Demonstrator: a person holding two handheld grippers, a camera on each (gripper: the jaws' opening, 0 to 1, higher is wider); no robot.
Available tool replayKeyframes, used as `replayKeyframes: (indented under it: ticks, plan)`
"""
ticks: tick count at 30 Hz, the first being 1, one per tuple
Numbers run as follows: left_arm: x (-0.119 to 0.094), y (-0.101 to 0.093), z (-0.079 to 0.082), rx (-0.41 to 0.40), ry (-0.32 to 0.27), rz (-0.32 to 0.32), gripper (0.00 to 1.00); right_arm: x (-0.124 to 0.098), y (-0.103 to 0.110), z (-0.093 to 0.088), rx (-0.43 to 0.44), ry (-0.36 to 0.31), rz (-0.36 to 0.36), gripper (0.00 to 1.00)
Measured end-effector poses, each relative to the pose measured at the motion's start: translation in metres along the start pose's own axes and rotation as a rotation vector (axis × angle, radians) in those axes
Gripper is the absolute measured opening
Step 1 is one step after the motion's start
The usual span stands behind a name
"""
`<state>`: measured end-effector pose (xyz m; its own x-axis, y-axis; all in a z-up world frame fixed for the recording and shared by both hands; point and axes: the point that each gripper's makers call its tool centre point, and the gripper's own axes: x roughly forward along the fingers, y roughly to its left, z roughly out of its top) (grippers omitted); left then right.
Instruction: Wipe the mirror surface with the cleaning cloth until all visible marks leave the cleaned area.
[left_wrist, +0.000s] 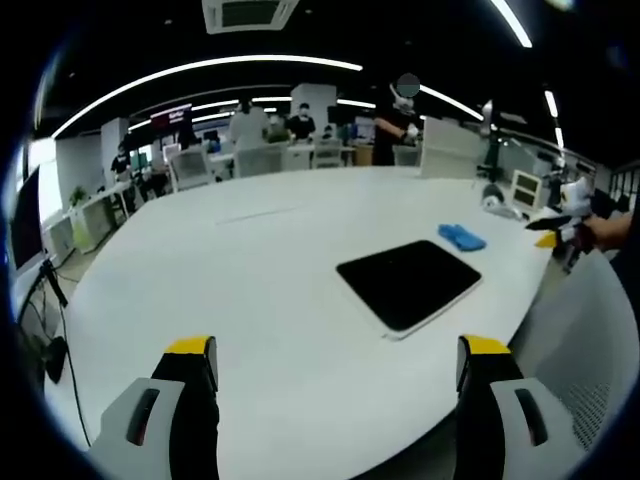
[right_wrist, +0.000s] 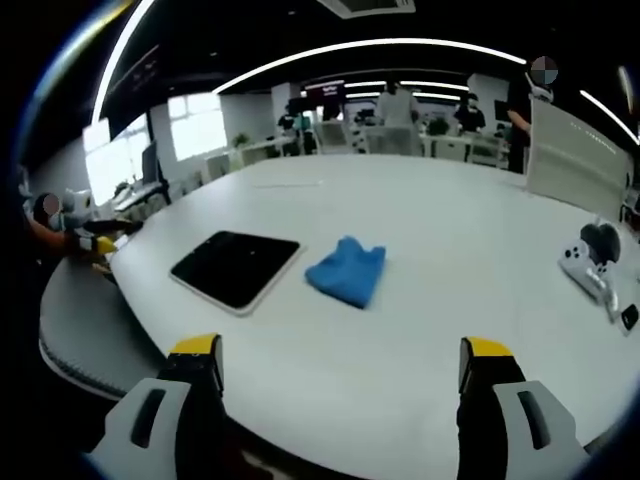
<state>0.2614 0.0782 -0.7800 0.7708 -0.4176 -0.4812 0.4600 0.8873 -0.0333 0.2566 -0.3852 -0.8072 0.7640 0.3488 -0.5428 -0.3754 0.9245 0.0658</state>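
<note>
In the left gripper view, the left hand-held gripper (left_wrist: 336, 362) hangs released over the near edge of the wide white oval tabletop (left_wrist: 250, 260), its two yellow-tipped grey jaws set well apart with nothing between them. Beyond them lies the flat rectangular mirror with a dark reflecting face and a thin white rim (left_wrist: 409, 283), flat on the tabletop towards the right. Just past its far right corner, apart from it, sits the crumpled blue cleaning cloth (left_wrist: 461, 237). At the right edge of this view another yellow-tipped gripper and a person's hand come in.

In the right gripper view, the right hand-held gripper (right_wrist: 340, 363) is likewise released, jaws wide and empty, above the tabletop's near edge. Here the mirror (right_wrist: 235, 267) lies to the left and the blue cloth (right_wrist: 347, 270) just to its right, near but not touching. A white game controller (right_wrist: 590, 262) rests far right. Desks, chairs and standing people fill the far background.
</note>
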Motion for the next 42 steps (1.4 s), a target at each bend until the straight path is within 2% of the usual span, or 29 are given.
replayKeyframes:
  ticks: [8,34,38,42]
  plan:
    - [0.001,0.001,-0.004,0.009,0.024,0.0,0.99,0.001,0.0,-0.001,0.008,0.002,-0.003,0.98]
    - [0.001,0.01,-0.004,0.022,0.015,0.026,0.99,0.001,0.001,0.003,0.013,0.01,-0.019,0.98]
    - [0.001,0.011,-0.006,0.027,0.022,0.027,0.99,0.002,-0.002,0.009,0.017,0.006,-0.026,0.98]
    - [0.002,0.01,-0.008,0.056,0.033,0.03,0.99,0.004,-0.004,0.026,0.01,-0.02,-0.029,0.97]
